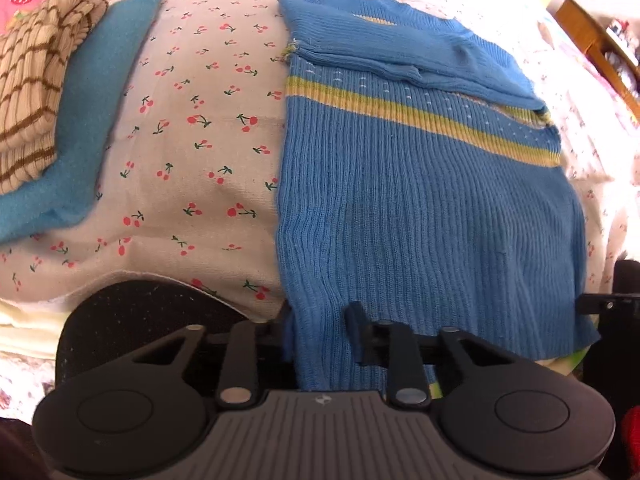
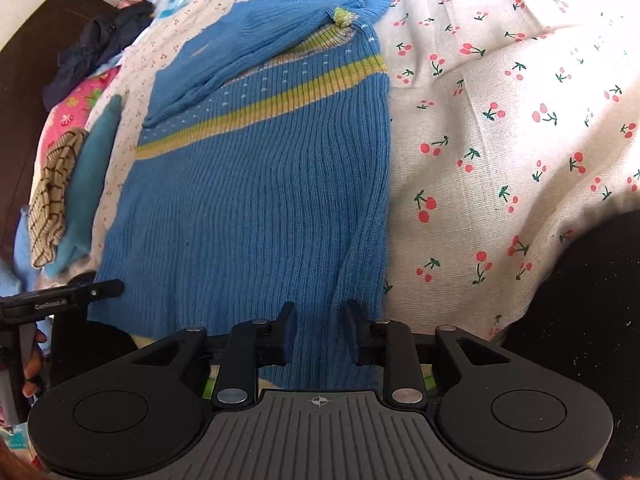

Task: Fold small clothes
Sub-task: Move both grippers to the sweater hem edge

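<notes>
A: Cherry-print sheet (image 1: 208, 128) covers the bed, and the blue sweater (image 1: 400, 208) lies flat on it, hem toward us, both sleeves already crossed over the chest above the yellow stripe.

B: Where are the grippers?

A: Both at the hem. The left gripper (image 1: 320, 332) is at the sweater's left bottom corner, jaws narrowed with the knit edge running between them. In its own view the pads look pressed on the fabric. The right gripper (image 2: 318, 330) is at the right bottom corner, jaws also nearly closed, a strip of hem between the pads.

B: So both have hold?

A: It looks so, though the gap is not fully shut; the ribbed knit is thick enough to fill it.

B: How will it handle?

A: Soft, limp, a bit stretchy along the ribs, and light. I'd judge it will sag in the middle if lifted by the corners only, so the two hands should rise together and keep the hem taut. The corners are the right place to grip for carrying the hem up to the shoulders. Risk: the folded sleeves could slide if the body is dragged rather than lifted.

B: Any boxes or baskets?

A: None that I can see. At the left there is a pile: a striped beige knit (image 1: 36, 92) lying on a folded teal piece (image 1: 92, 128), well apart from the sweater. Dark clothes (image 2: 96, 48) lie loose at the far edge of the bed.
</notes>
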